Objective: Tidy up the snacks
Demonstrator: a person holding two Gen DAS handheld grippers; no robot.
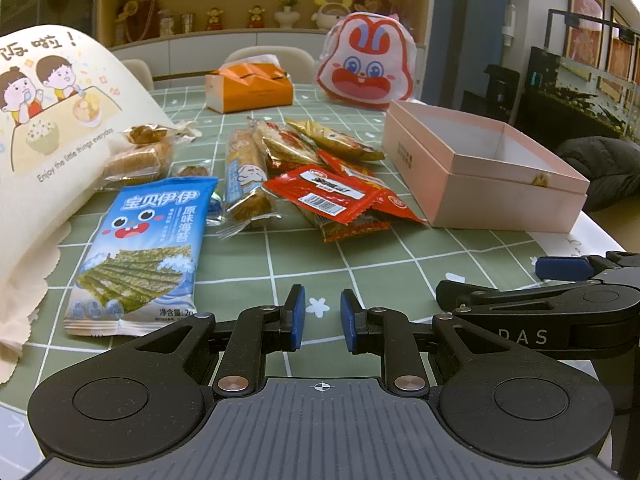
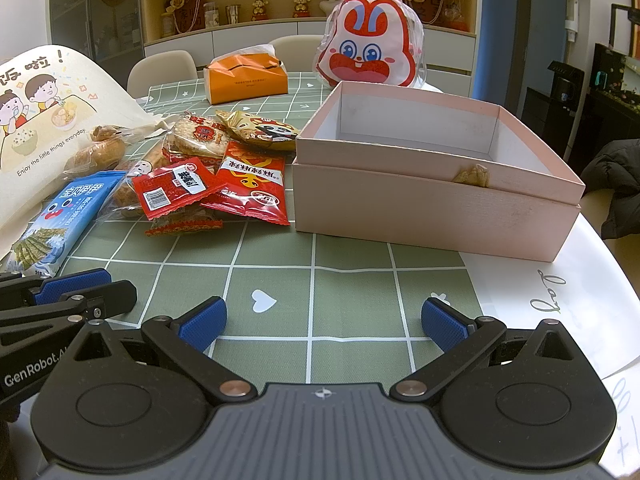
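Now both grippers are held low over the green checked tablecloth (image 2: 312, 264), and nothing is gripped by either. The left gripper (image 1: 322, 316) is drawn in to its narrowest, only a slim gap being left between its blue pads (image 1: 298, 316), through which a white flower print on the cloth is seen; nothing is pinched there. The right gripper (image 2: 324, 324) is spread wide, its blue pads (image 2: 202, 326) kept well apart above bare cloth and a white heart print, with no snack touched.

Ahead, the snack pile is laid out in the middle of the table: a blue seaweed packet (image 1: 136, 248) nearest on the left, a red sachet with a barcode (image 1: 328, 196) on top of the heap, a long bun in clear wrap (image 1: 244, 176) between them, and a gold packet (image 2: 260, 128) at the back. To the right of the pile, just beside it, the open pink box (image 2: 436, 200) is seen, with one small brownish wrapped piece (image 2: 472, 176) tucked against its near inner wall. A cream cartoon-printed bag (image 1: 52, 120) is slumped at far left, with an orange tissue box (image 2: 246, 80) and a rabbit-faced pouch (image 2: 370, 50) behind.
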